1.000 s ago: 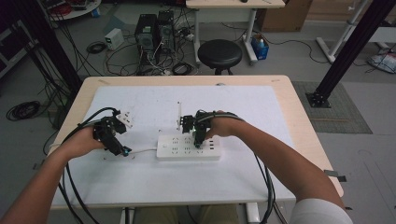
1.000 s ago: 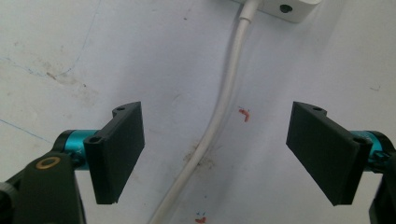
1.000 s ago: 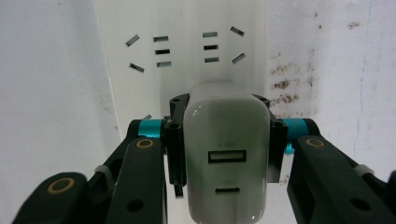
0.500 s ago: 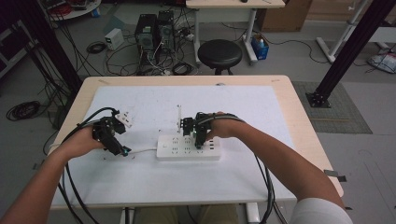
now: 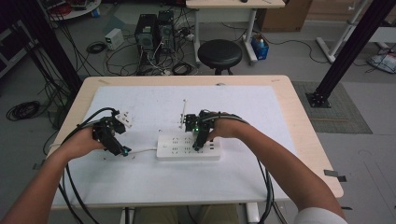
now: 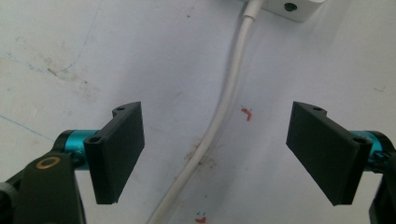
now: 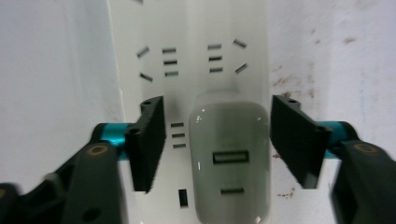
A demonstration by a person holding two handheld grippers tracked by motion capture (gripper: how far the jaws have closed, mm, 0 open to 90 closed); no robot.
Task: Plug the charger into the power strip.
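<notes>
Right claw [image 7: 217, 144] jaws just opened, white charger [image 7: 231, 163] untouched between them.

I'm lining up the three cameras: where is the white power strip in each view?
High view: power strip at table centre, under the right gripper.
Left gripper view: its end at the top edge.
Right gripper view: running up the middle.
Shared landmark: its white cable.

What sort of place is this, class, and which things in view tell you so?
Probably a lab or workshop: computer towers and tangled cables sit on the floor, a black frame post stands beside the table, and a stool waits behind it.
</notes>
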